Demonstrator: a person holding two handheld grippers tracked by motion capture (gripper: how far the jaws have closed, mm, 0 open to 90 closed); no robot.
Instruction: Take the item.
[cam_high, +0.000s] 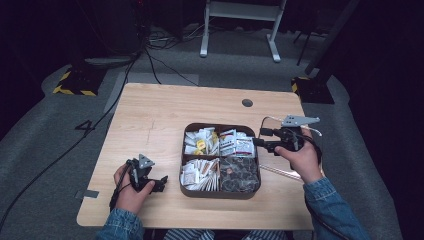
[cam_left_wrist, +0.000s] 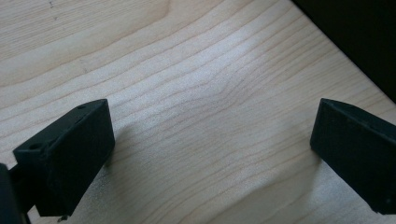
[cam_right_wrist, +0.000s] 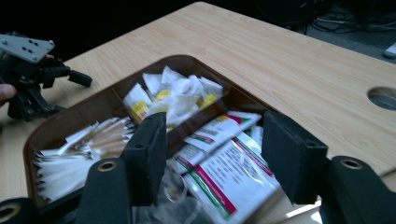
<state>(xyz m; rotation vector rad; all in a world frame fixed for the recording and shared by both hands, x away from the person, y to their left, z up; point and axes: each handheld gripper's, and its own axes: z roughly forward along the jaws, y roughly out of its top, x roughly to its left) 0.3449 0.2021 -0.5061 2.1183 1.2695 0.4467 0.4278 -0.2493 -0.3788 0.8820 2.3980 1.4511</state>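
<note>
The right gripper hovers at the tray's far right corner, jaws apart and empty, with the red-and-white packets lying straight ahead below them, long sides along the approach, while the left gripper idles open off the tray's near left side.

**Sachets and packets in the brown tray**

White sachets with red and green stripes are seen lying flat and overlapping in the compartment of the brown four-part tray nearest the right gripper, whose jaws are held apart just above them. White and yellow packets are heaped in the compartment beside, and pale paper sticks are stacked in another
</note>
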